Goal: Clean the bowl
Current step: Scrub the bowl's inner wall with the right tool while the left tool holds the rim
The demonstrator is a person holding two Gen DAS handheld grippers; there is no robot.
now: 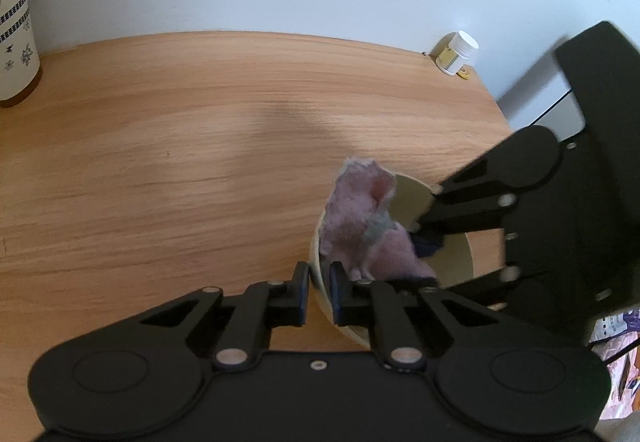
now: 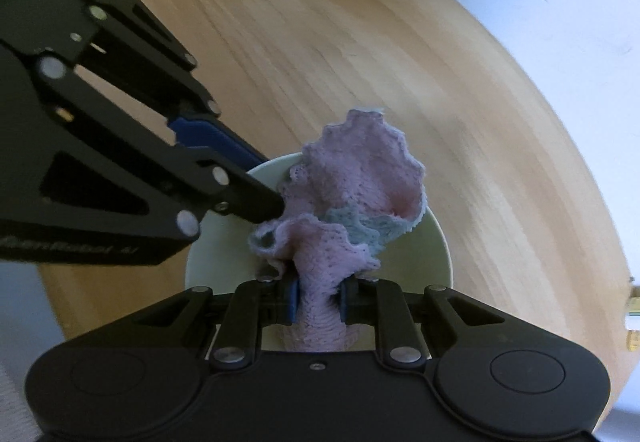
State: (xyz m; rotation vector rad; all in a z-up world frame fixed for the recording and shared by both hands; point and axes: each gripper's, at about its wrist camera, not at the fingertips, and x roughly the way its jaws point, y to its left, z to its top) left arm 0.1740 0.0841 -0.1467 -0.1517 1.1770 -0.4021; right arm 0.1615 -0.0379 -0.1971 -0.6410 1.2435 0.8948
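Bowl (image 1: 404,198) floor mostly buried under bunched pink cloth (image 2: 360,178). Near rim masked by left gripper (image 1: 319,292) links. Patterned vase (image 1: 16,22) cropped at left edge. Label on small white bottle (image 1: 456,52) too tiny to read. Cups and jar cut off along right-wrist top edge.

No words can be read for sure. The left gripper (image 2: 276,204) has white letters on its side, but they are too blurry. The bottle (image 1: 456,52) label is too small.
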